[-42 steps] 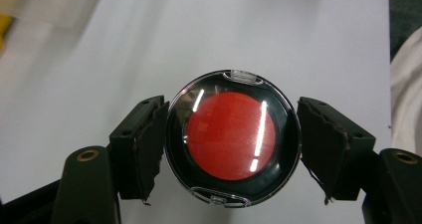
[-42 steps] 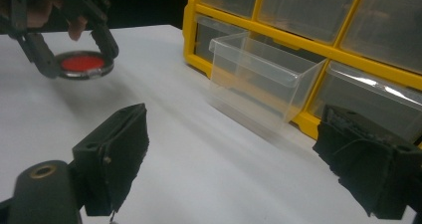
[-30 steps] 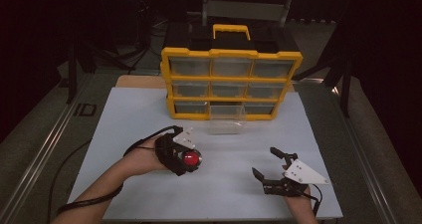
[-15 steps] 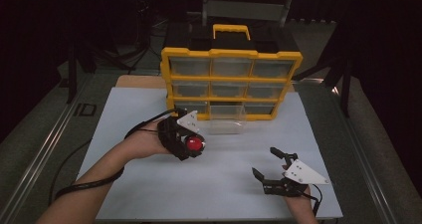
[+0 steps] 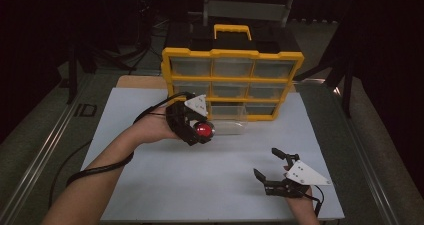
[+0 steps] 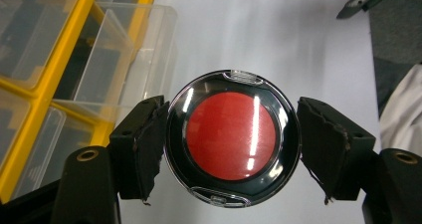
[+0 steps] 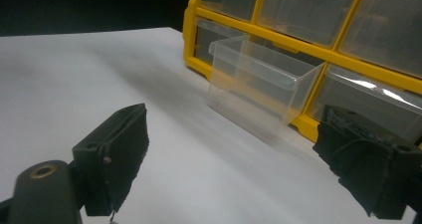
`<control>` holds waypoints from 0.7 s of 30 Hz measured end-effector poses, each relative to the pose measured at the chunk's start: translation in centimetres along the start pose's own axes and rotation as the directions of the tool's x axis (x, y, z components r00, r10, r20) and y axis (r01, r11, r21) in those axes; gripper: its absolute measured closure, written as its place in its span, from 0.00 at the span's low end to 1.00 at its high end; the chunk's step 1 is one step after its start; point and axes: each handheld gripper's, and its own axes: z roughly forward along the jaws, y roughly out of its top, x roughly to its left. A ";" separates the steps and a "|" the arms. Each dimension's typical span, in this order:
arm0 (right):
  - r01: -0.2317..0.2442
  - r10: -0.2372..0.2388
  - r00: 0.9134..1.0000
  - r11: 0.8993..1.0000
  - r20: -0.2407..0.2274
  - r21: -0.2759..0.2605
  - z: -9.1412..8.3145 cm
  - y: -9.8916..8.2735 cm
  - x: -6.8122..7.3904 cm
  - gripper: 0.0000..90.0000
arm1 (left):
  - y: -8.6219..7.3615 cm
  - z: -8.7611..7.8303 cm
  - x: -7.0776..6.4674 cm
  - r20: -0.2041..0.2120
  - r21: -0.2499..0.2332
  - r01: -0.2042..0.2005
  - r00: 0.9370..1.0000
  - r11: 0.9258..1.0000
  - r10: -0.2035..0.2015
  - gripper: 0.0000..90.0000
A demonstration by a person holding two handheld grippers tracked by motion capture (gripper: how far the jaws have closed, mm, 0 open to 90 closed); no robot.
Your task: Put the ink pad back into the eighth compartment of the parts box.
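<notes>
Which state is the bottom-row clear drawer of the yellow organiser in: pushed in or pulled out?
Pulled out: the clear drawer juts forward from the yellow organiser over the table.

White table top, grey surround, dark stand legs behind

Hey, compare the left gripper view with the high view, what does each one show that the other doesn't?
Left gripper view alone: close detail of the round compact, its red disc inside a black, clear-lidded case with a small clasp at each end, clamped between the left tongs.

High view alone: the whole yellow organizer with its handle, the person's forearms, and the right tongs open above the white table.

Shared: the compact, the pulled-out clear drawer and the organizer's yellow frame.
</notes>
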 end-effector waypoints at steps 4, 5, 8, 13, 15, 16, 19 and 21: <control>-0.003 0.003 1.000 1.000 0.001 -0.004 -0.1 0.0 -0.1 0.14 | 0.3 0.4 0.5 -0.001 -0.009 -0.005 1.000 1.000 0.005 0.34; -0.003 0.003 1.000 1.000 0.002 -0.006 -0.1 0.0 -0.1 0.14 | 0.4 0.6 0.6 -0.011 -0.015 -0.005 1.000 1.000 0.005 0.34; -0.003 0.003 1.000 1.000 0.001 -0.006 -0.1 0.0 -0.1 0.14 | 0.8 0.9 1.1 -0.017 -0.023 0.000 1.000 1.000 0.000 0.34; -0.001 0.001 1.000 1.000 -0.003 -0.002 -0.1 0.0 0.0 0.14 | 1.6 1.0 2.0 -0.034 -0.036 0.010 0.999 0.999 -0.011 0.34; -0.003 0.003 1.000 1.000 -0.003 -0.005 -0.1 0.0 0.0 0.14 | 1.8 1.1 2.4 -0.039 -0.047 0.014 0.999 0.999 -0.016 0.34; -0.003 0.003 1.000 1.000 -0.002 -0.006 -0.1 0.0 0.0 0.14 | 1.9 1.1 2.6 -0.048 -0.049 0.014 0.999 0.999 -0.017 0.34; -0.004 0.004 1.000 1.000 -0.003 -0.009 -0.2 0.0 -0.1 0.14 | 2.2 1.3 3.3 -0.052 -0.063 0.030 0.998 0.998 -0.034 0.34; -0.005 0.005 1.000 1.000 -0.005 -0.009 -0.2 0.0 -0.1 0.14 | 2.5 1.5 3.7 -0.062 -0.071 0.037 0.997 0.997 -0.041 0.34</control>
